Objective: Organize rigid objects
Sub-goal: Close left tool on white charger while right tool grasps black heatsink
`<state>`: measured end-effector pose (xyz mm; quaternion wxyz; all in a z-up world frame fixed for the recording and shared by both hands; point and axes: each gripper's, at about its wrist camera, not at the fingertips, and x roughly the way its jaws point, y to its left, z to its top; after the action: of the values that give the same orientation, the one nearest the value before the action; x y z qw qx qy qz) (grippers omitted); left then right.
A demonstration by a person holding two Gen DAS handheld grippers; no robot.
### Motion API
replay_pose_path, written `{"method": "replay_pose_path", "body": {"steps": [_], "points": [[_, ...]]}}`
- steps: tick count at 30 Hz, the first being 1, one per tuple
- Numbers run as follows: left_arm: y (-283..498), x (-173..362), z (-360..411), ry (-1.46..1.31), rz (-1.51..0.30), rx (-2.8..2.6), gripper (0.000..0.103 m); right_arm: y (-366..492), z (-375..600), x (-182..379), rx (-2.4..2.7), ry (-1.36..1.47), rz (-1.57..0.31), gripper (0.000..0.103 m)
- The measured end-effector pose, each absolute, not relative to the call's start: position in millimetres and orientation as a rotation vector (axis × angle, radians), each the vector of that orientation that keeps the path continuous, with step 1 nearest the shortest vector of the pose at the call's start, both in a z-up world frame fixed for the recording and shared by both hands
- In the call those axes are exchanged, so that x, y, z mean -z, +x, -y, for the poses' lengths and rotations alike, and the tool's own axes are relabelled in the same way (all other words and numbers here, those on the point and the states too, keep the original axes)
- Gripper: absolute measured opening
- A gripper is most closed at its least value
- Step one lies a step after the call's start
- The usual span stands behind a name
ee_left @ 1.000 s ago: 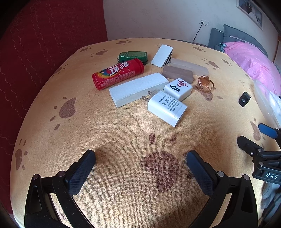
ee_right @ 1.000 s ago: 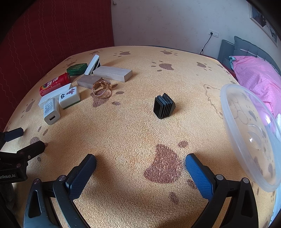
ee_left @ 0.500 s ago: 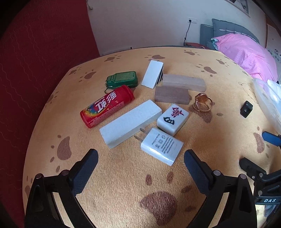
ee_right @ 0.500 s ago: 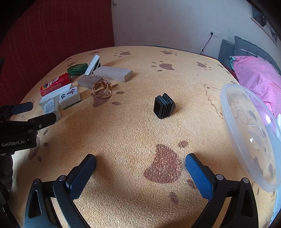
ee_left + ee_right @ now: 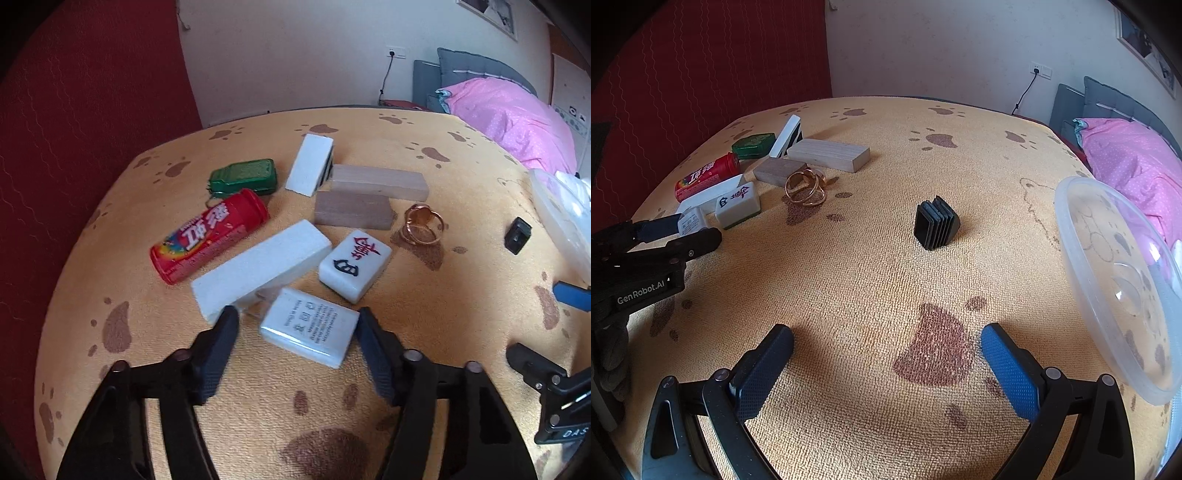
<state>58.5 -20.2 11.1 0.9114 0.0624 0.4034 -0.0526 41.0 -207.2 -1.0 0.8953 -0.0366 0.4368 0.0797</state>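
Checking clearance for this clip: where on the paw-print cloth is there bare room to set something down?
Bare cloth lies between the black ribbed plastic cap and the clear plastic bowl, and in front of the open right gripper. It is crowded around the white charger plug, mahjong tile and white foam block.

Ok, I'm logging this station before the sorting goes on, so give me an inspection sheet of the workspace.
Surface: orange paw-print cloth.
Job's things: white charger, mahjong tile, red tube, green tin, wooden blocks, white bar, gold rings, black cap, clear bowl.
Clutter: nothing seen.
Grippers: left gripper has been closing around the charger, a gap still on one side; right gripper open, empty.
Cables: wall cord.
Surroundings: red curtain, pink bedding.
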Motion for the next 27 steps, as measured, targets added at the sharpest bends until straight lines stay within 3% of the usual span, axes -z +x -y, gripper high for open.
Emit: {"method": "replay_pose_path", "body": {"steps": [9, 15, 17, 27], "points": [[45.5, -18.6, 20.3, 0.123, -0.754, 0.111, 0.063, 44.8, 213.7, -3.1, -0.162, -0.042, -0.912, 0.099], [47.0, -19.5, 16.4, 0.096, -0.756, 0.106, 0.063, 59.6, 228.0, -19.9, -0.127, 0.003, -0.875, 0.083], [47.2, -19.3, 15.8, 0.092, -0.756, 0.104, 0.063, 67.2, 233.6, -20.6, -0.130, 0.038, -0.880, 0.072], [45.4, -18.9, 14.7, 0.093, -0.758, 0.102, 0.063, 92.1, 237.7, -18.1, -0.146, 0.094, -0.896, 0.048]]}}
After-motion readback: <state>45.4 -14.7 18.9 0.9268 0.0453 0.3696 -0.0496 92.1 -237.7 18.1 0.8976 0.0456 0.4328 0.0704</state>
